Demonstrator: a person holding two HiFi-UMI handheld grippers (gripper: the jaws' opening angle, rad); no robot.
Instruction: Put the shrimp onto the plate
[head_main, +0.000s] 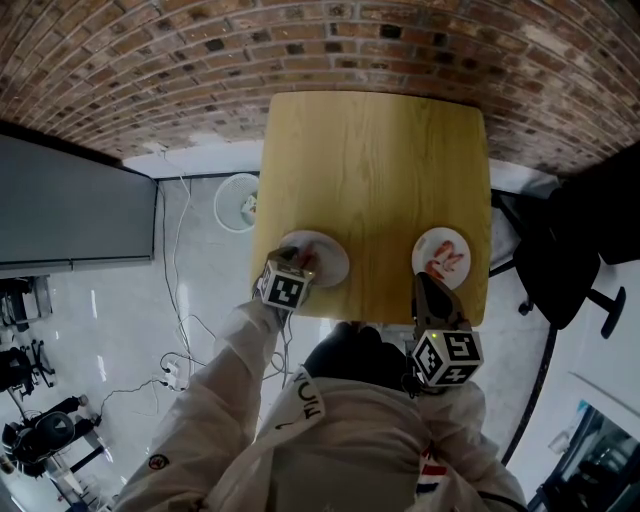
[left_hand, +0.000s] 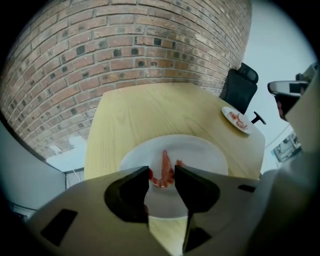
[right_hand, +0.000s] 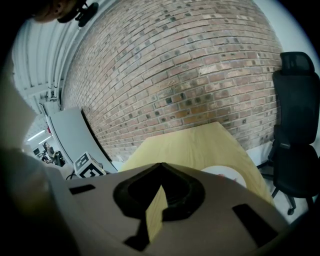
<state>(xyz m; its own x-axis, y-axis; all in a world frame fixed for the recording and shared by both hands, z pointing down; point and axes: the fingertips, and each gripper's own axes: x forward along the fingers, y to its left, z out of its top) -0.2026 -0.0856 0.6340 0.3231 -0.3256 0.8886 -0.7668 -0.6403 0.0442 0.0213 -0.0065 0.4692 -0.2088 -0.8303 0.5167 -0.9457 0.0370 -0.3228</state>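
Wood is what your desk (head_main: 375, 150) is made of, light and yellow. Two white plates sit near your edge of it.

Your left gripper (left_hand: 162, 173) points down over the left plate (left_hand: 200, 150). Its jaws are spread. A red shrimp (left_hand: 165, 167) lies on that plate, right between them. The jaw tips are very close to the shrimp on both sides, but it rests flat on the plate.

Your right gripper (right_hand: 160, 167) is pressed together with nothing in it. It hangs at the near edge of the desk, just beside the right plate (head_main: 432, 240). More shrimp (head_main: 446, 262) lie on that right plate.

The two plates are well apart. A brick wall (head_main: 300, 40) stands behind the desk. A black chair (right_hand: 295, 125) is on your right.
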